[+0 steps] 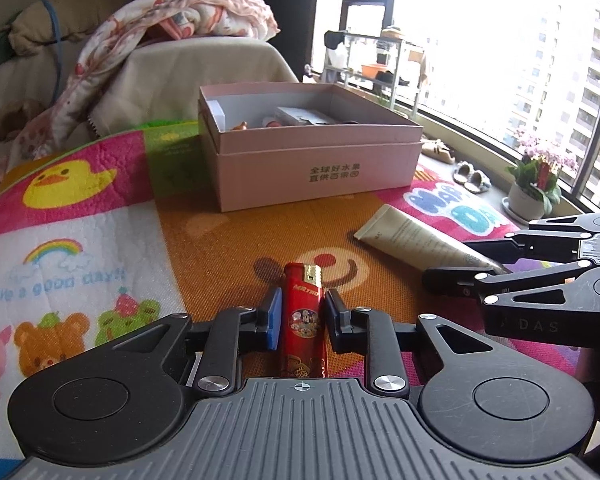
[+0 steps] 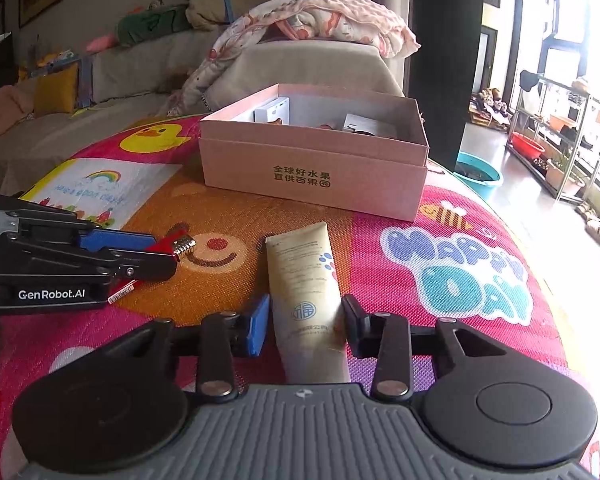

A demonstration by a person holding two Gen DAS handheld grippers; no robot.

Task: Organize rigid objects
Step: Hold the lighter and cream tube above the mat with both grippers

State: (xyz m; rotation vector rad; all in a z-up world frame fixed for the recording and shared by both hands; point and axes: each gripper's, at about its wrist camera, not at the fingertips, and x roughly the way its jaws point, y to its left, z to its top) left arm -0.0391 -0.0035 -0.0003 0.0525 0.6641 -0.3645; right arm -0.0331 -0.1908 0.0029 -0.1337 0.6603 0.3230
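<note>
The left tool [image 1: 302, 320] has its jaws closed tight on the red lighter [image 1: 303, 320], which lies flat on the mat [image 1: 220, 248] and points toward the pink box [image 1: 316, 160]. The right tool [image 2: 305, 326] straddles the cream tube [image 2: 306, 300]; its right pad touches the tube's side, while the blue pad on the other side looks just clear of it, so this reads as a loose hold at best, not yet a firm one. The tube also lies on the mat, its flat end toward the box. The box sits open just beyond both things and already has a few items inside.

Risks, as I judge them: the lighter is slick and narrow, gripped low on its body, so it may pivot or slide out once lifted. The tube is soft and tapered; squeezed unevenly it could squirt sideways or sag from the pads. The two tools work near each other, so lifting both toward the box at once could make them collide
</note>
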